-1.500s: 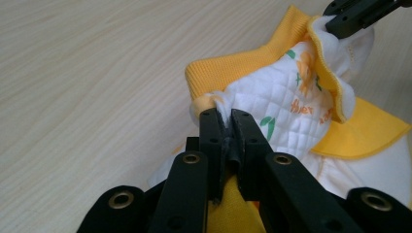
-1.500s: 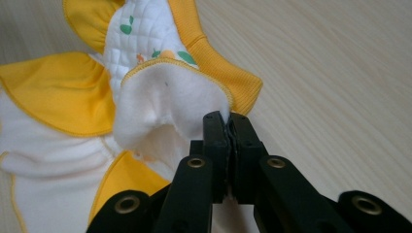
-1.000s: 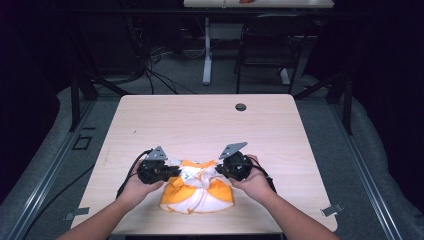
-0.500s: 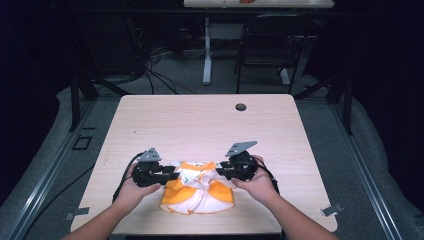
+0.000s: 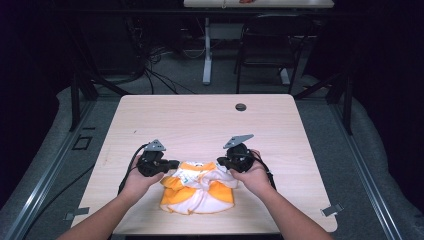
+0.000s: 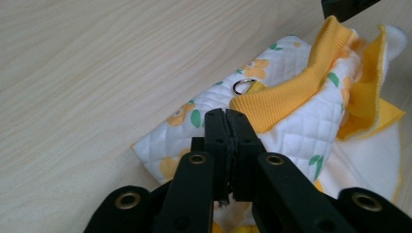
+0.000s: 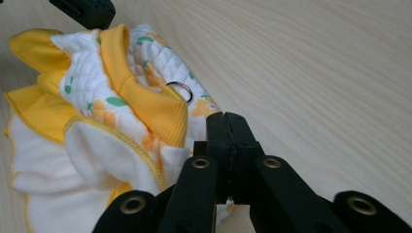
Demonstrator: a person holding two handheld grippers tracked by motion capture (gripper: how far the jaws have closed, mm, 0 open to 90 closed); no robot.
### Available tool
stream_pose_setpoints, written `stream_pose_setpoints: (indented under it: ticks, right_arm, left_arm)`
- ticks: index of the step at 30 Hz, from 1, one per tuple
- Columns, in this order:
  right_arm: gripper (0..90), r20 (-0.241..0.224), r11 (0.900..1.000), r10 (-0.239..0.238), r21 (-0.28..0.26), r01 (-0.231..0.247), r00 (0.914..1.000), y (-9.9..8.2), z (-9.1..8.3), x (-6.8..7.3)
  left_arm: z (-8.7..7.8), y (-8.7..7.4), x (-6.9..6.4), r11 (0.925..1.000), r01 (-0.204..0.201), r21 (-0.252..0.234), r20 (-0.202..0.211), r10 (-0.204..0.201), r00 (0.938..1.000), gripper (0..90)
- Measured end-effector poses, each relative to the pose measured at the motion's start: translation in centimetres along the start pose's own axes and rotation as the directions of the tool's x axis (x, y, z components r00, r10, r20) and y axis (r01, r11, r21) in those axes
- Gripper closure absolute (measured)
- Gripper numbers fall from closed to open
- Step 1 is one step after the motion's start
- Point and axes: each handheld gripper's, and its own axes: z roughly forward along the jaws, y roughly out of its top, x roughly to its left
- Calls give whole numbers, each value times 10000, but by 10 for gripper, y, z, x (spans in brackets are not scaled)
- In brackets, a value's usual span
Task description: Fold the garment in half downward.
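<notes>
The small garment (image 5: pixel 198 186) lies bunched on the near middle of the table (image 5: pixel 200 120), close to the edge on my side. It is white quilted cloth with orange flowers and green leaves, yellow ribbed trim, and yellow-edged ruffles. Its long axis runs roughly across the table, from one of my hands to the other; the ruffled hem spreads toward me and the ribbed edge faces away.

My left gripper (image 5: pixel 171 163) sits at the garment's left end. In the left gripper view its jaws are pressed together, tips against the quilted cloth just below the yellow ribbing (image 6: pixel 286 99). I cannot tell for certain whether cloth is pinched between them.

My right gripper (image 5: pixel 220 161) sits at the right end, jaws likewise pressed together over the quilted edge beside the ribbing. Again the grip on the cloth is not clear.

A small metal ring (image 6: pixel 243 86) lies on the quilted panel, near the ribbing.

No writing or labels that I can read.

A dark round grommet (image 5: pixel 241 106) sits at the far side of the table.
</notes>
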Motion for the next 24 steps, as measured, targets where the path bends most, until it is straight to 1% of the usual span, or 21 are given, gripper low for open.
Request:
stream_pose_setpoints:
  ticks: [1,3,4,5,6,7,8,9,10,11,14,15,16,17,20,21,22,24]
  right_arm:
    - [900,-25,9999,96,60,-96,10000,-1,2,1]
    - [900,-255,9996,42,277,-35,9997,-5,8,4]
    - [900,-255,9996,42,277,-35,9997,-5,8,4]
    - [900,-370,9994,-80,330,92,9993,-8,8,7]
    - [900,-370,9994,-80,330,92,9993,-8,8,7]
    - [900,-435,9995,-138,275,150,9990,-11,6,11]
    - [900,-435,9995,-138,275,150,9990,-11,6,11]
    - [900,-523,9997,-171,148,179,9985,-13,3,14]
    - [900,-523,9997,-171,148,179,9985,-13,3,14]
    - [900,-617,9997,-243,57,247,9978,-15,0,15]
    - [899,-729,9997,-236,-62,232,9971,-17,-4,18]
    - [899,-817,9995,-315,-45,313,9962,-18,-8,21]
    - [899,-817,9995,-315,-45,313,9962,-18,-8,21]
    - [898,-896,9993,-343,-145,331,9954,-19,-9,23]
    - [897,-1098,9987,-494,-201,474,9927,-21,-14,29]
    - [896,-1198,9983,-559,-224,535,9912,-23,-15,33]
    - [896,-1198,9983,-559,-224,535,9912,-23,-15,33]
    - [896,-1312,9980,-627,-183,608,9894,-25,-16,37]
  left_arm:
    - [1,0,0,10000,51,28,64,-52,10000,897]
    - [1,-1,-1,9999,103,39,127,-104,9999,899]
    - [0,-2,-2,10000,70,44,203,-71,9998,899]
    - [-2,-5,-5,10000,21,59,341,-23,9994,900]
    - [-2,-5,-5,10000,21,59,341,-23,9994,899]
    - [-4,-6,-7,10000,-41,74,453,37,9990,900]
    - [-5,-7,-9,10000,-52,57,512,49,9987,900]
    - [-8,-10,-12,9999,-121,53,652,118,9978,899]
    - [-8,-10,-12,9999,-121,53,652,118,9978,900]
    - [-9,-12,-14,9998,-166,71,696,160,9974,899]
    - [-13,-16,-17,9999,-153,43,809,149,9966,899]
    - [-15,-19,-19,9999,-110,40,987,105,9951,899]
    - [-15,-19,-19,9999,-110,40,987,105,9951,899]
    - [-15,-20,-20,9999,-131,36,1075,127,9941,899]
    - [-15,-25,-26,9998,-197,70,1225,187,9923,899]
    - [-14,-29,-30,9992,-362,146,1260,341,9914,899]
    - [-14,-29,-30,9992,-362,146,1260,341,9914,899]
    - [-13,-34,-34,9987,-450,251,1349,412,9900,899]
